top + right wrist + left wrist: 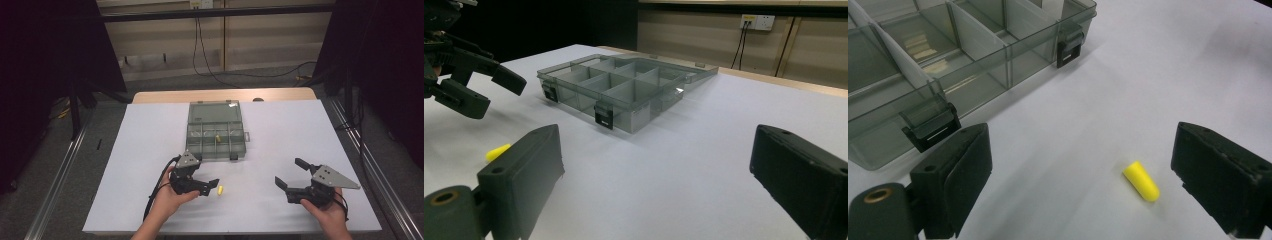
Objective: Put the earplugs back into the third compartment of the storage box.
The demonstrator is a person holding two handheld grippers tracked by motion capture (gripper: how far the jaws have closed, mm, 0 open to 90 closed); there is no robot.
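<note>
A small yellow plug is seen lying on its side on the white counter, loose and not yet gripped. In the left gripper view it lies between the two jaws but nearer the right-hand one, apart from both. The left gripper is held wide open around it and has hold of nothing.

Just beyond the plug stands a clear compartment box, its lid folded back flat behind it and its two black latches facing the person. One yellow piece of the same kind is seen already lying in a middle compartment in the high view; the other compartments look empty, as far as can be told.

The right gripper is held well apart at the right of the counter, its jaws spread wide and empty.

The work is judged to be partly done: one piece is stowed, while the loose plug remains to be closed upon, lifted and placed in the box.
</note>
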